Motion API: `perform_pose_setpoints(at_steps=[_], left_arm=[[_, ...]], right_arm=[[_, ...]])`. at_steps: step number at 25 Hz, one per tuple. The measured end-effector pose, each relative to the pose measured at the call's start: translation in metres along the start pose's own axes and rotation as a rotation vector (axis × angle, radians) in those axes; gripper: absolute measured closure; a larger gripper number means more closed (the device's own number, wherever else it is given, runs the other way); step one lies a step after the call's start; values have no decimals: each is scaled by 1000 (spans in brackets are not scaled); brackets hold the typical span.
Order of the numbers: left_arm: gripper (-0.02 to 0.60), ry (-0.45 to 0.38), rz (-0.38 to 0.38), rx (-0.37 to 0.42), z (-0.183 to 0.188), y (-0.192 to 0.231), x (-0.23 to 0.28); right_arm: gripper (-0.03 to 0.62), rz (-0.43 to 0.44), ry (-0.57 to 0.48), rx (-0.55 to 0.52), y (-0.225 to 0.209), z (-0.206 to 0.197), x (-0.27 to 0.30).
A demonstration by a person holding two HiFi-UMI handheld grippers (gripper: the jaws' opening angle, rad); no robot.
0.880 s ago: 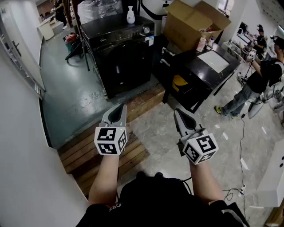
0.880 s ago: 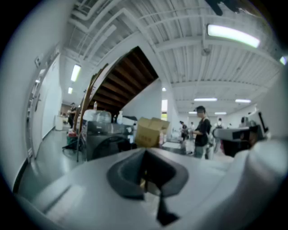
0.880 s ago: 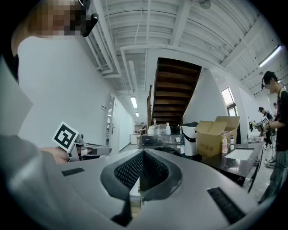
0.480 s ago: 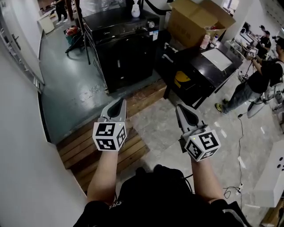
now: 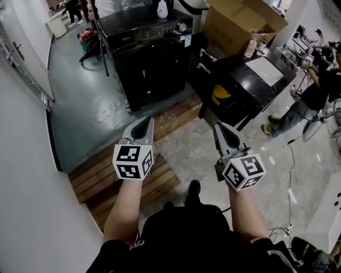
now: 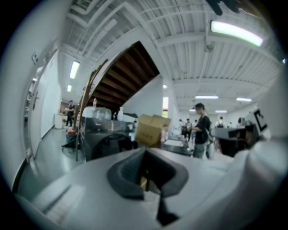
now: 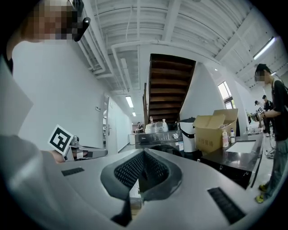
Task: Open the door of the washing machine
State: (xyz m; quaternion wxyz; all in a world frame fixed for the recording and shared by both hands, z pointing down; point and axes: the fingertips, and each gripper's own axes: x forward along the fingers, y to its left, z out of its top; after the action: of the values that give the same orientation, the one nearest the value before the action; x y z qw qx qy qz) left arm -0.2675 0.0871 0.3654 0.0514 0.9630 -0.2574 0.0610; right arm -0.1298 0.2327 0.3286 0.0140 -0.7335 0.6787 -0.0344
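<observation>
Washing machine (image 5: 152, 64): panel print too small to read. Bottle (image 5: 162, 7) & cardboard box (image 5: 234, 26): tops cropped by top edge. Bystander (image 5: 314, 96): partly cut off, rt edge.

The washer (image 5: 146, 58) stands ahead, a bottle (image 5: 162, 8) on its top. Right of it sits a box (image 5: 234, 24), with a table (image 5: 242, 85) before the box. Planks (image 5: 96, 176) lie before the washer, under the left gripper (image 5: 143, 127). The right gripper (image 5: 224, 136) is beside it — both well short of the washer.
</observation>
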Motion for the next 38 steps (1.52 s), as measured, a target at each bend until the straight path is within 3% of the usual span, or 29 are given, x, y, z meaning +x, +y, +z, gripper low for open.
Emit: perform_pose_setpoints(at_steps=[18, 27, 38], left_arm=[[572, 26, 49, -19, 24, -32, 146], [572, 24, 63, -39, 38, -63, 189], [572, -5, 69, -53, 47, -64, 209]], right_arm=[[600, 130, 20, 33, -123, 5, 64], [600, 179, 21, 58, -176, 6, 65], [599, 215, 38, 49, -187, 7, 76]])
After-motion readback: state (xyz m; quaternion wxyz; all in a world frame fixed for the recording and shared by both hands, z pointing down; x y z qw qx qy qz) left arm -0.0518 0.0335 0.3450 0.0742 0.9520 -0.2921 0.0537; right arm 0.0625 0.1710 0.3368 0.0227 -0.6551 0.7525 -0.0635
